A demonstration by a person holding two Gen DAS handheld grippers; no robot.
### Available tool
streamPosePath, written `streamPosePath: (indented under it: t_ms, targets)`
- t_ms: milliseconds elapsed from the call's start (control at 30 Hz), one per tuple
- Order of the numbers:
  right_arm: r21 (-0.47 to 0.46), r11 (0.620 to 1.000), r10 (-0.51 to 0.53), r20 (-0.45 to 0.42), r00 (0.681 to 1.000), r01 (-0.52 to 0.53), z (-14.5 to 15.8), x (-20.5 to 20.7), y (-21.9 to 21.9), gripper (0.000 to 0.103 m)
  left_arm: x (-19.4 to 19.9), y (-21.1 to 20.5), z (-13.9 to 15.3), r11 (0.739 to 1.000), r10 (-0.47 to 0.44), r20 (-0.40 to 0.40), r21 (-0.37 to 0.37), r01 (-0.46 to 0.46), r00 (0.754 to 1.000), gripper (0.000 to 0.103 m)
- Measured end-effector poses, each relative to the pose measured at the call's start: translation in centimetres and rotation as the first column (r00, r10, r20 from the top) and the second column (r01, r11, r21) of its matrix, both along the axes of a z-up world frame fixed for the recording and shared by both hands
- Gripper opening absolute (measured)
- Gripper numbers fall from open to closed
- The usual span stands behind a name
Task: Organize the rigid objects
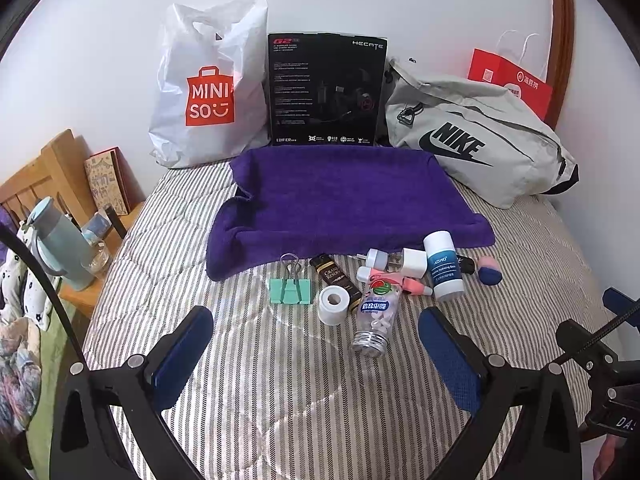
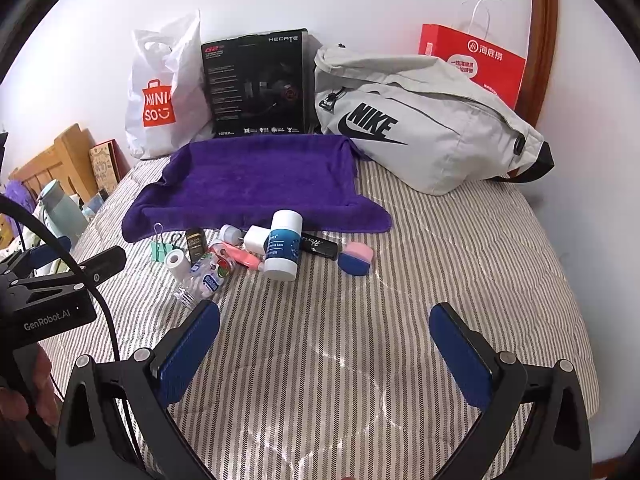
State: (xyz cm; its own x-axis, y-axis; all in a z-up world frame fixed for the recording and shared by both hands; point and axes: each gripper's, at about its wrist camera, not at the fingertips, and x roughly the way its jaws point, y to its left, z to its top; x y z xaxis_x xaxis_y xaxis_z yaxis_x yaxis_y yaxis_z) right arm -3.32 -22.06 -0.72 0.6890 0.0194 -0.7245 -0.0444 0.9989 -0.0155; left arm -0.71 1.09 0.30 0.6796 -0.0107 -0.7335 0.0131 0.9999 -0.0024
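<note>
A: Left wrist view: the left gripper (image 1: 316, 344) hangs over the striped bed cover (image 1: 280, 392), jaws spread wide, grasping nothing. Ahead, a mint-green metal binder clip (image 1: 290, 289), a white tape roll (image 1: 334, 304) and a clear plastic pill bottle (image 1: 376, 320) lie just before the purple towel (image 1: 344, 196).

B: Anything in the way?

A: Nothing between the fingers.

B: Right wrist view?

A: The right gripper (image 2: 324, 344) is likewise released and empty. A white-and-blue balm stick (image 2: 282, 245) stands by a pink-and-blue eraser (image 2: 356, 258); a grey Nike bag (image 2: 424, 132) sits behind.
</note>
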Motion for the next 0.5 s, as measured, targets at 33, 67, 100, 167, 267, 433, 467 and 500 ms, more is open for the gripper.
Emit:
streamPosePath:
  t_ms: [33,67,100,167,267,433,467,500]
  targets:
    - [-0.001,1.0,0.0,-0.002,1.0,0.0,0.0,0.0,0.0,0.103,0.0,0.0,0.0,1.0,0.0,0.0,0.002,0.0,1.0,0.103]
    - [-0.002,1.0,0.0,-0.003,1.0,0.0,-0.1,0.1,0.0,0.103,0.1,0.0,-0.1,1.0,0.0,-0.003,0.004,0.0,1.0,0.103]
    - [-0.004,1.0,-0.001,-0.005,1.0,0.0,-0.1,0.1,0.0,0.103,0.2,0.0,-0.2,1.0,0.0,-0.006,0.006,0.0,1.0,0.103]
    - [-0.008,1.0,-0.002,-0.008,1.0,0.002,-0.2,0.3,0.0,0.103,0.3,0.0,-0.4,1.0,-0.002,-0.01,0.009,0.002,1.0,0.103]
    - [-0.008,1.0,-0.005,-0.013,1.0,0.005,-0.4,0.5,-0.1,0.103,0.8,0.2,-0.9,1.0,0.002,-0.021,0.008,-0.002,1.0,0.103]
    - [-0.005,1.0,-0.011,-0.027,1.0,0.011,-1.1,1.3,-0.5,0.103,1.9,0.9,-2.3,1.0,0.018,-0.046,0.012,-0.017,0.999,0.103]
    - [-0.003,1.0,-0.015,-0.031,0.999,0.015,-1.2,1.5,-0.6,0.103,2.3,1.2,-2.8,1.0,0.026,-0.058,0.014,-0.025,0.998,0.103]
    - [-0.002,1.0,-0.018,-0.036,0.999,0.018,-1.4,1.7,-0.8,0.103,2.6,1.4,-3.3,0.999,0.034,-0.066,0.017,-0.033,0.997,0.103]
